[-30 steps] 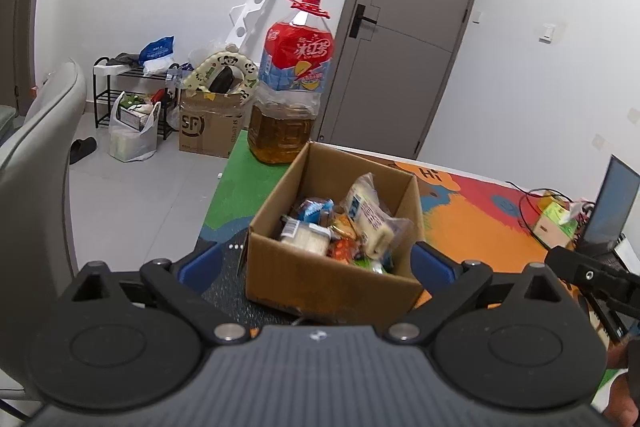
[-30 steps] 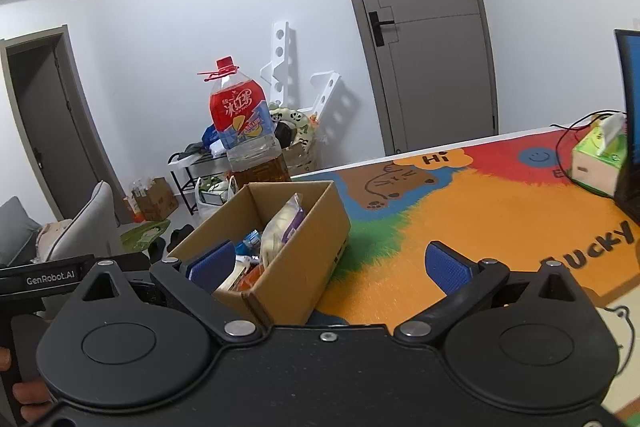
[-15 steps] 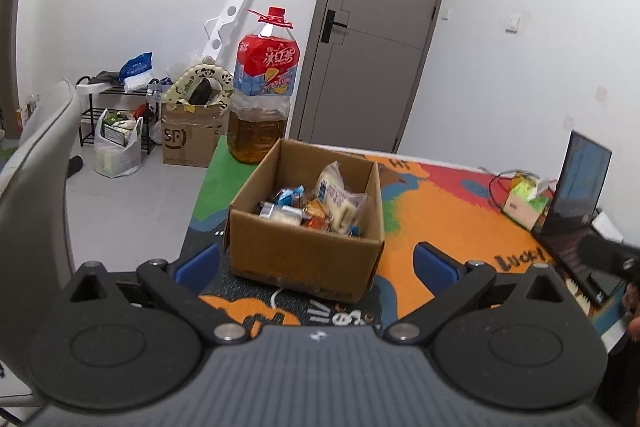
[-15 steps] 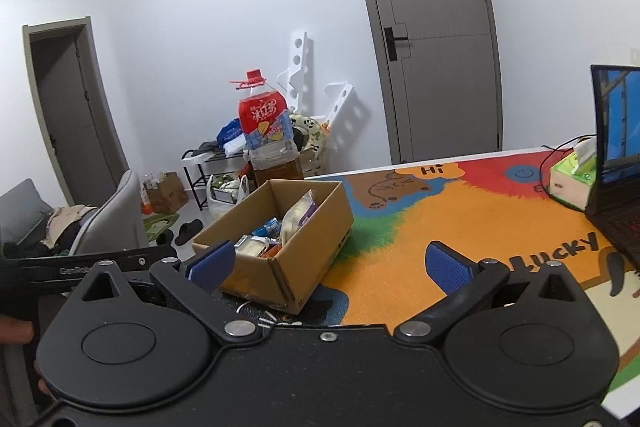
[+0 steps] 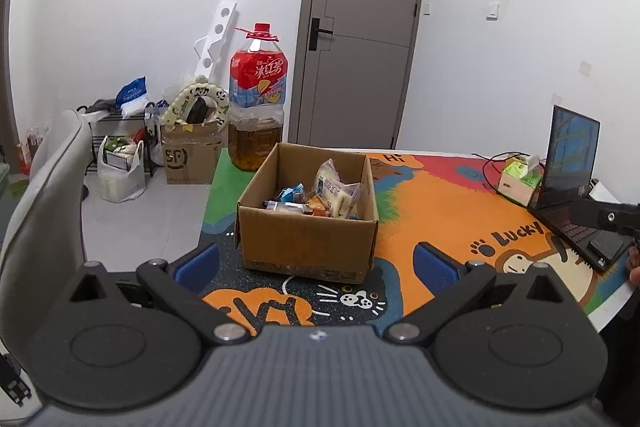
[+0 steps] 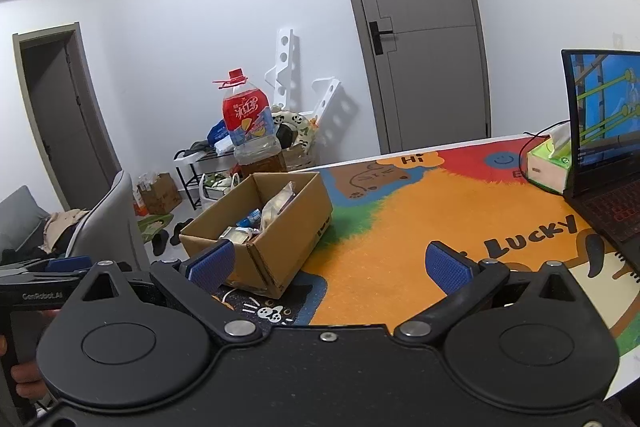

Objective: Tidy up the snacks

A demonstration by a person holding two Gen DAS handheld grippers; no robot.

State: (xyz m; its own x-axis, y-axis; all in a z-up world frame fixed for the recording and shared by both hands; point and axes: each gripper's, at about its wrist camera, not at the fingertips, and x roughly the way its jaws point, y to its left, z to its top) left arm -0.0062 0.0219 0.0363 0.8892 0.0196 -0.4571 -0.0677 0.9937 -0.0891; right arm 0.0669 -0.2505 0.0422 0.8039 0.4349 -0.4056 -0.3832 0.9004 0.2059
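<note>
An open cardboard box [image 5: 308, 239] stands on the colourful table mat, near the table's left end. It holds several snack packets [image 5: 334, 189], among them a clear bag of pale bread. The box also shows in the right wrist view [image 6: 280, 227], with the snack packets [image 6: 276, 207] inside. My left gripper [image 5: 316, 261] is open and empty, held back from the box on its near side. My right gripper [image 6: 330, 265] is open and empty, to the right of the box above the mat's near edge.
A big bottle of amber drink [image 5: 258, 107] stands behind the box at the table's far left corner. A laptop [image 5: 572, 163] and a tissue box [image 5: 520, 179] sit at the right. A grey chair [image 5: 40, 195] stands left of the table. Bags and a carton [image 5: 192, 151] lie on the floor.
Both grippers have pulled back and up from the box, which now looks smaller and farther away. Both stayed open and empty.
</note>
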